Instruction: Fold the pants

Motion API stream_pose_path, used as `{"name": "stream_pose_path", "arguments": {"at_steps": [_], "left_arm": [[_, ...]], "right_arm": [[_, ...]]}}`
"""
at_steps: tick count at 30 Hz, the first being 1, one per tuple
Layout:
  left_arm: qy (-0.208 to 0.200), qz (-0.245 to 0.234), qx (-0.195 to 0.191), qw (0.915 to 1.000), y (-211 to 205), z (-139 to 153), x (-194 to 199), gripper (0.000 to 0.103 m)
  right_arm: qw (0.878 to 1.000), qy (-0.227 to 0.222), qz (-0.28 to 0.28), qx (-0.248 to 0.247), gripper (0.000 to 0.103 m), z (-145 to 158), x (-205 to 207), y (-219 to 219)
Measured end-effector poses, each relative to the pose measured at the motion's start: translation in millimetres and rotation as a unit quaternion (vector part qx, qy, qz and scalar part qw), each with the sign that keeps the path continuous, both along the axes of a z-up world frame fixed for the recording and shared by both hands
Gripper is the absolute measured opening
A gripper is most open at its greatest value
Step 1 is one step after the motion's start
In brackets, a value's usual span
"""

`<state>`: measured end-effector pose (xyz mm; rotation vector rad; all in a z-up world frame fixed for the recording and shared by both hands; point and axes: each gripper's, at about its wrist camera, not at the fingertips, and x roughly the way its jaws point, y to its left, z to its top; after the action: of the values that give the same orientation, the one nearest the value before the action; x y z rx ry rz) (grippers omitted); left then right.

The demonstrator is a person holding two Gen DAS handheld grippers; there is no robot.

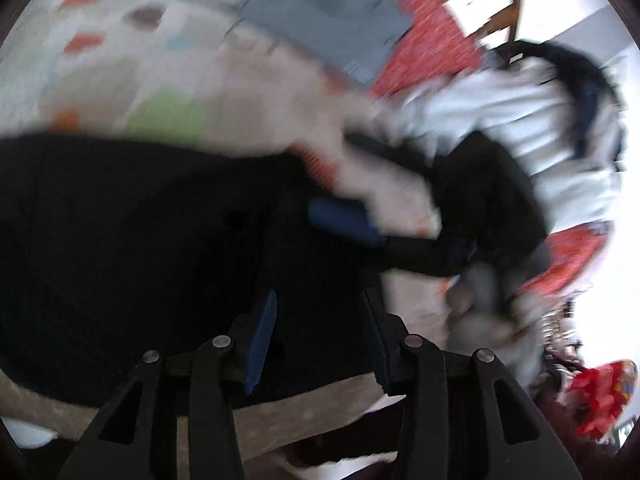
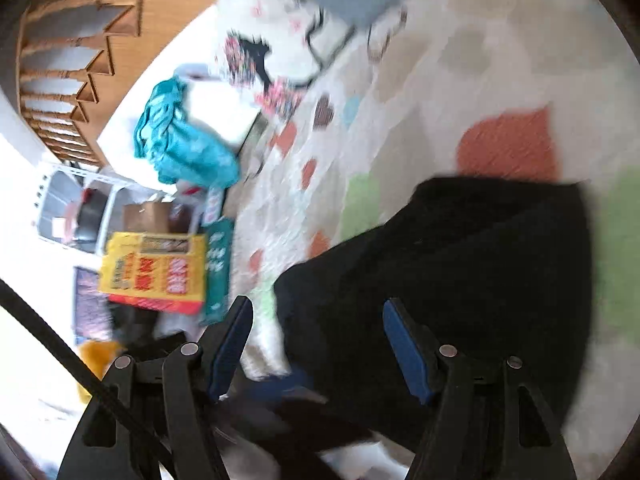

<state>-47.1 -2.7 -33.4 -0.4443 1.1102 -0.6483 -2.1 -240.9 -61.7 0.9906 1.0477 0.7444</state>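
Observation:
Black pants (image 1: 140,248) lie on a pale bedspread with coloured patches (image 1: 224,92); they also show in the right wrist view (image 2: 460,280). My left gripper (image 1: 320,308) is open above the pants, its blue pads apart with black cloth between them. My right gripper (image 2: 320,308) is open over the pants' edge. In the left wrist view the other gripper's blue-tipped finger (image 1: 344,220) reaches over the pants from the right. Both views are blurred by motion.
A grey folded item (image 1: 324,20) lies on the bed at the back. The person in a white top (image 1: 520,120) is at the right. Beside the bed are teal cloth (image 2: 184,144), a yellow box (image 2: 156,268) and a wooden stair rail (image 2: 68,80).

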Motion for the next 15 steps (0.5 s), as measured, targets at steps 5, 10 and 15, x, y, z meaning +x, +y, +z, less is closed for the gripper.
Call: {"name": "stream_pose_path", "arguments": {"at_steps": [5,10,15], "left_arm": [[0.058,0.026,-0.026,0.9976,16.5,-32.8,12.3,0.030],[0.070,0.026,-0.064,0.9952,25.8,-40.2,15.5,0.030],[0.032,0.013,-0.053,0.9980,26.1,-29.6,6.9,0.032]], "right_arm": [[0.998,0.064,-0.026,-0.005,0.071,-40.3,35.6,22.6],[0.995,0.063,-0.037,-0.073,0.071,-28.1,49.1,37.8],[0.993,-0.021,-0.047,-0.102,0.072,16.8,28.5,12.9]]}}
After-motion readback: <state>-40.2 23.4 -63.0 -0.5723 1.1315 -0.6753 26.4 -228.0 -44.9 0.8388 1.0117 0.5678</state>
